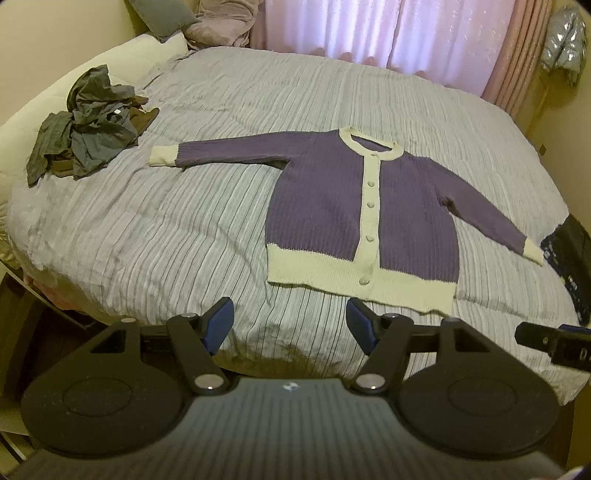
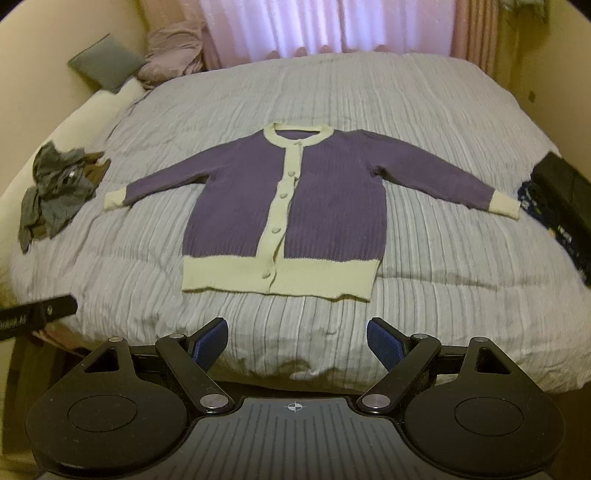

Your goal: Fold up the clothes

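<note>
1. Left gripper (image 1: pixel 291 325), black w/ blue pads: sits bottom centre of the left wrist view, tilted steeply down over the near edge of the bed. Jaws spread wide, nothing btwn them, only bedcover showing in the gap.
2. Right gripper (image 2: pixel 296 341), same build: bottom centre of the right wrist view, also angled down at the near bed edge. Jaws released, wide apart, holding nothing.
3. Both grippers hover short of the garment; neither touches it. Right gripper's black body pokes in at lower right of the left view; left gripper's body shows at lower left edge of the right view, so the two sit side by side.
4. Purple ribbed knit cardigan w/ cream trim and buttons (image 2: pixel 325 206): lies flat, front up, buttoned, in mid-frame of the right view; right of centre in the left view (image 1: pixel 321 206). Cream hem is nearest the grippers, neckline toward the top of frame. Both sleeves spread out to the sides, cuffs cream.
5. Grey-lilac striped crinkled bedcover (image 2: pixel 443 258) fills most of both views, cardigan resting on it.
6. Crumpled pile of grey and brown clothes (image 1: pixel 88 125): upper left in the left view, mid-left in the right view, just beyond the cardigan's left-of-frame cuff, not touching it.
7. Dark patterned item (image 2: pixel 561 206) at right edge, just past the other cuff; can't tell what it is.
8. Pink curtain (image 1: pixel 388 29) across top of frame.
</note>
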A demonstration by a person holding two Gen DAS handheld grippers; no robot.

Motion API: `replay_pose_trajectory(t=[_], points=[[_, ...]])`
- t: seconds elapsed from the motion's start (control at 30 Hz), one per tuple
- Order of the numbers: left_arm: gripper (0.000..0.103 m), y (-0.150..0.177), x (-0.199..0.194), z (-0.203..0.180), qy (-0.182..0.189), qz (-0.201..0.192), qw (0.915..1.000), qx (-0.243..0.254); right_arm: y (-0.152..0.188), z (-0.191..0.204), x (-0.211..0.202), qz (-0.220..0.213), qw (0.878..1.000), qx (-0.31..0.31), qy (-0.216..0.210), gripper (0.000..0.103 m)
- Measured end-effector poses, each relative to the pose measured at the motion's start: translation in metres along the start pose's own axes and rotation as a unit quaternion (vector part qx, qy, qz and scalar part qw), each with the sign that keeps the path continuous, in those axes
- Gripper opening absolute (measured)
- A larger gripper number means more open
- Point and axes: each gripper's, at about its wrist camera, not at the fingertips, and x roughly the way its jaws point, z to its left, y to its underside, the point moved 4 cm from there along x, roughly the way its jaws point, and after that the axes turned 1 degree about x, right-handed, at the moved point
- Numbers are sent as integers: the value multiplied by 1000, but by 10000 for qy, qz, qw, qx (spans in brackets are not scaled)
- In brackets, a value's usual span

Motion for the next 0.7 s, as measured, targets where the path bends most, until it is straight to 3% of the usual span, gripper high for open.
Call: replay_pose_trajectory(t=[0.23, 0.37, 0.53, 0.7], points=[[64, -31, 43, 48, 51, 29, 9981, -621, -28, -32, 24, -75, 9973, 730, 78, 85], [64, -69, 89, 53, 240, 75, 9972, -703, -47, -55, 43, -74, 9930, 1149, 278, 85], [64, -125, 164, 47, 763, 229, 9933, -834, -80, -79, 80, -13, 9843, 1692, 503, 85], [63, -172, 242, 61, 1242, 596, 9831, -1204, -116, -97, 123, 73, 9684, 2414, 628, 85]])
